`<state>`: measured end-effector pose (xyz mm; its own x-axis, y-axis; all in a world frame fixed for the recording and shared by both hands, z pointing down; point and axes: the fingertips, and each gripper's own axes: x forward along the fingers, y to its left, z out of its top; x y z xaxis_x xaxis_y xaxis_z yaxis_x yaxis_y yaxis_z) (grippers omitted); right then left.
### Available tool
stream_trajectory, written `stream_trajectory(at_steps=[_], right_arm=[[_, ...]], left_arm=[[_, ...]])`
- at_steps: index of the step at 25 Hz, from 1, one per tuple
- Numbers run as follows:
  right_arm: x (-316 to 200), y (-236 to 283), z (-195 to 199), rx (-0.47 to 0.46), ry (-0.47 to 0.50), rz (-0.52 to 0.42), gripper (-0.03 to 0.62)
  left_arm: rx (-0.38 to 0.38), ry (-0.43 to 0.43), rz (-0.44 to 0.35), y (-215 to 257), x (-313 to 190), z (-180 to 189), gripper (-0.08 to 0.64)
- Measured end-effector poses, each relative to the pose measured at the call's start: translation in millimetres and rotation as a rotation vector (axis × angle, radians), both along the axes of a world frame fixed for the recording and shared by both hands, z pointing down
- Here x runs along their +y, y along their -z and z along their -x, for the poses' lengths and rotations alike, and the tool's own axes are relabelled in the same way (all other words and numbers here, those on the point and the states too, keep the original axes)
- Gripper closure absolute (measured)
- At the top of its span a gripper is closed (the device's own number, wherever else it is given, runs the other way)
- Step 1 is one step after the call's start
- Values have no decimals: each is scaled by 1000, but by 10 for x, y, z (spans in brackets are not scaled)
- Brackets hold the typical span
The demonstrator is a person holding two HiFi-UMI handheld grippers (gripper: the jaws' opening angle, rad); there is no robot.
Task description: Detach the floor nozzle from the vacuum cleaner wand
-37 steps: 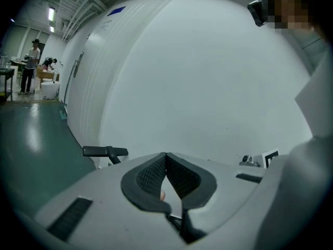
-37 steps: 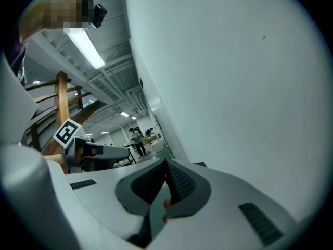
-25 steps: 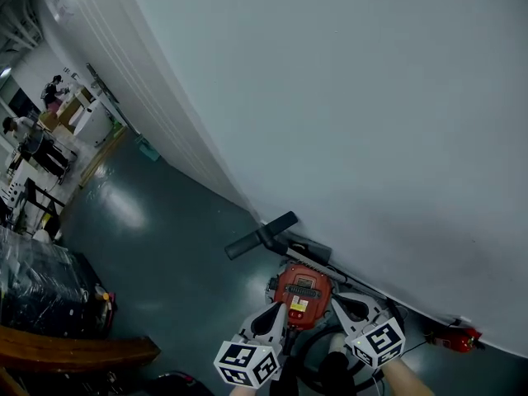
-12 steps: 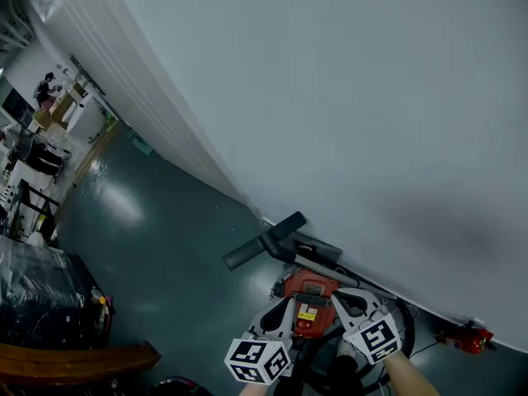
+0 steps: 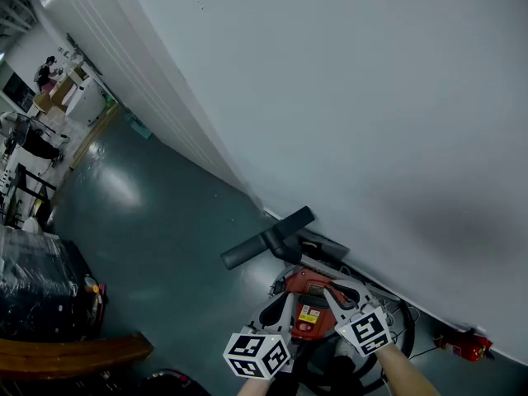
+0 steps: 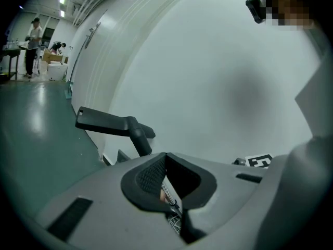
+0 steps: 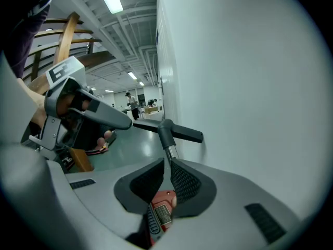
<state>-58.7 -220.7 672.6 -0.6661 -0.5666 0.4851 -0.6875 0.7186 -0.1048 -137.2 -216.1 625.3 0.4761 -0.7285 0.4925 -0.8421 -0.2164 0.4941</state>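
The black floor nozzle [image 5: 268,238] lies on the green floor by the white wall, joined to the wand [image 5: 318,262] that runs to the red vacuum body [image 5: 307,291]. My left gripper [image 5: 276,310] hovers over the body's left side with its jaws shut and empty. My right gripper [image 5: 340,291] hovers over its right side. Its jaws are opening to a thin slit with nothing between them. In the left gripper view the nozzle [image 6: 109,124] lies beyond the left gripper [image 6: 165,155]. The right gripper [image 7: 167,163] points along the wand [image 7: 167,149] at the nozzle [image 7: 171,129], above the red body [image 7: 161,210].
A white wall [image 5: 371,97] runs along the right. A red extinguisher [image 5: 462,345] lies at its foot. A black hose [image 5: 402,320] loops round the vacuum. A wooden bench [image 5: 74,351] and a wrapped black load [image 5: 33,283] stand at the left. People work far off [image 5: 45,77].
Both grippers have sunk closer over the red vacuum body. The head view has shifted, so the nozzle now sits a little higher and further right.
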Motion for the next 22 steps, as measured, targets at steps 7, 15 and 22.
stream_trajectory(at_steps=[7, 15, 22], right_arm=[[-241, -441, 157, 92, 51, 22, 467], [-489, -985, 381, 226, 105, 51, 370], [-591, -1043, 378, 295, 82, -40, 423]], left_arm=[[10, 25, 18, -111, -58, 80, 555], [-2, 38, 38, -267, -19, 229, 555], [16, 61, 41, -316, -25, 302, 555]])
